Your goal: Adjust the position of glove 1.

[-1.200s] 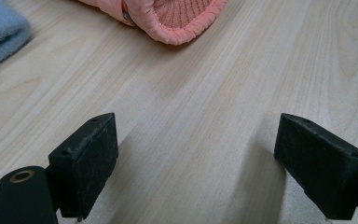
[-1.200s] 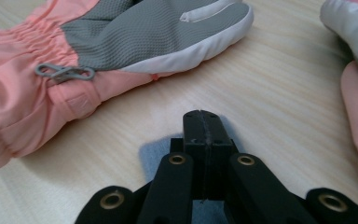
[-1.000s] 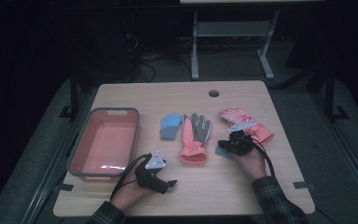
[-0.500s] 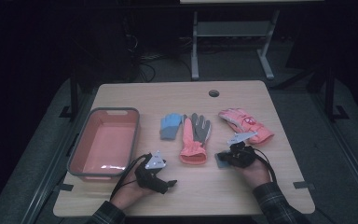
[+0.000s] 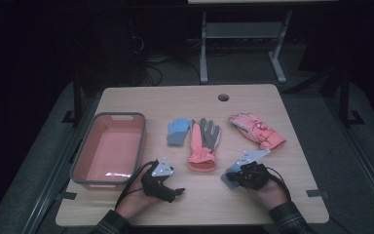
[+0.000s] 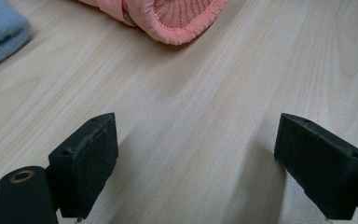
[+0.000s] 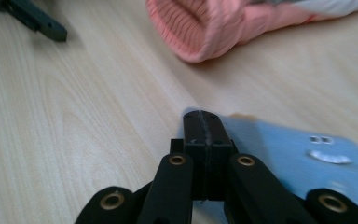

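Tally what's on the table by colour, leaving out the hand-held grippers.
Pink gloves: 2, the grey-palmed glove and the white-patterned glove
Blue fabric items: 2, the small blue glove and the blue piece nearer the person
Pink tray: 1
Total: 5

Ribbed knit glove cuff, seemingly matt wood-grain table

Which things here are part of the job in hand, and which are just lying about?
In the job:
right gripper, jaws shut
blue cloth at its jaws; whether it is gripped is unclear

Lying about:
blue glove
pink-and-grey glove
pink glove
pink bin
left gripper, jaws open over bare table
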### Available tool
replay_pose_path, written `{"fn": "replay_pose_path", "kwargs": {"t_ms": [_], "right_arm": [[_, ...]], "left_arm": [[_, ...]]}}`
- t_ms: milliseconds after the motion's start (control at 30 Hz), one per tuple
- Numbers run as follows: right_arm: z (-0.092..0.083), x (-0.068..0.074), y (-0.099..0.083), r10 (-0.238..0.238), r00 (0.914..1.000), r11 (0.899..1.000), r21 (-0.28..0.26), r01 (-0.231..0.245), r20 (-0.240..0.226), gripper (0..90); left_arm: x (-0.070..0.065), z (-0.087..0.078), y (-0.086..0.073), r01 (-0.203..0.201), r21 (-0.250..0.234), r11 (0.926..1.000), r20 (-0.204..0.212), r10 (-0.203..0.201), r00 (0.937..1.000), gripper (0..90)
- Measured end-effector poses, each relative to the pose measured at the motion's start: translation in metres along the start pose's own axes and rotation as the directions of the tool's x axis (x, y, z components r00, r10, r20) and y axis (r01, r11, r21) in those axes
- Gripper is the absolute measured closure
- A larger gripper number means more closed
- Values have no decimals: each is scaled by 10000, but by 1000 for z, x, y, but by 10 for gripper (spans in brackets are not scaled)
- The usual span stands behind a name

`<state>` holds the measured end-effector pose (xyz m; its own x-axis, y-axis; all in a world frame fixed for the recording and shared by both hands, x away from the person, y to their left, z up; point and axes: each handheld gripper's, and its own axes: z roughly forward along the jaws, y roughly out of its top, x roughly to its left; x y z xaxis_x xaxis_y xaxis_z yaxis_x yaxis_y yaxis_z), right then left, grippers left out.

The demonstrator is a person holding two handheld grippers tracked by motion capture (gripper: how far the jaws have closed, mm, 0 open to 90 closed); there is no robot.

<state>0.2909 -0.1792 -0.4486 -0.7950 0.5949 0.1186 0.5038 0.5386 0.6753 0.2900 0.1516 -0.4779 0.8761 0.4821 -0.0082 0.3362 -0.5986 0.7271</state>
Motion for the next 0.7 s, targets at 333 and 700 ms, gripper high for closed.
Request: {"fn": "replay_pose_path", "kwargs": {"t_ms": [333, 700], "right_arm": [[-40, -43, -26, 1108, 9881, 9924, -647, -1043, 1068, 900], [-23, -52, -23, 1076, 9875, 9942, -131, -1068, 1149, 900]], "left_arm": [[0, 0, 0, -42, 53, 10000, 20, 42, 10000, 127], [0, 0, 0, -36, 64, 10000, 9, 36, 10000, 127]]}}
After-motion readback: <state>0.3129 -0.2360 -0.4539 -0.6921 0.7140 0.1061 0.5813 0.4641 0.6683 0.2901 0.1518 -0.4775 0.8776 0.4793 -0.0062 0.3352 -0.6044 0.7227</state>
